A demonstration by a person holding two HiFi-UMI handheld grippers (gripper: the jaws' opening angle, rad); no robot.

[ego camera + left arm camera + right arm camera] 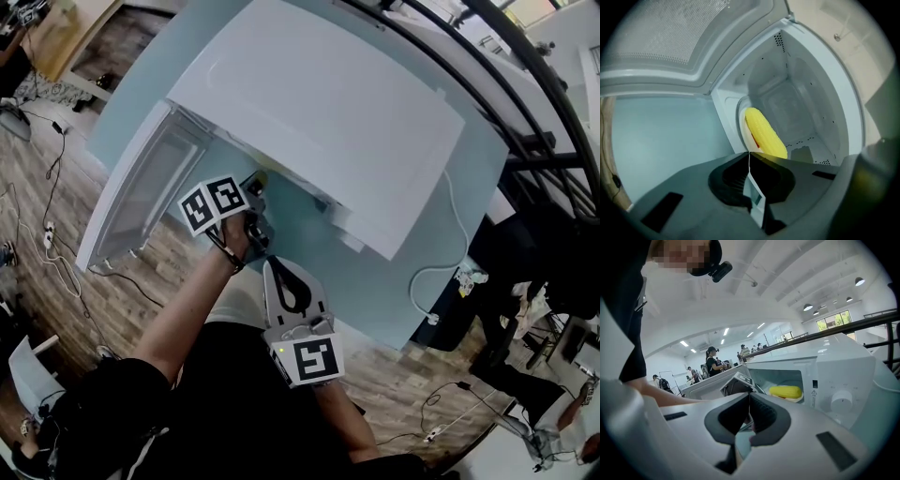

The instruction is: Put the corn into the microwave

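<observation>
The left tool (750,157) is holding its jaws narrow, pressed together on nothing; just beyond its tips the corn (764,133) is lying on a plate (742,119) inside the open microwave (806,103). The right tool (749,398) is hovering with jaws likewise together and empty; the corn is showing ahead, to its right.

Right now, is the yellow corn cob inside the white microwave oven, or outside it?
Inside. The yellow corn cob lies in the white microwave oven cavity, with its walls all around it.
</observation>
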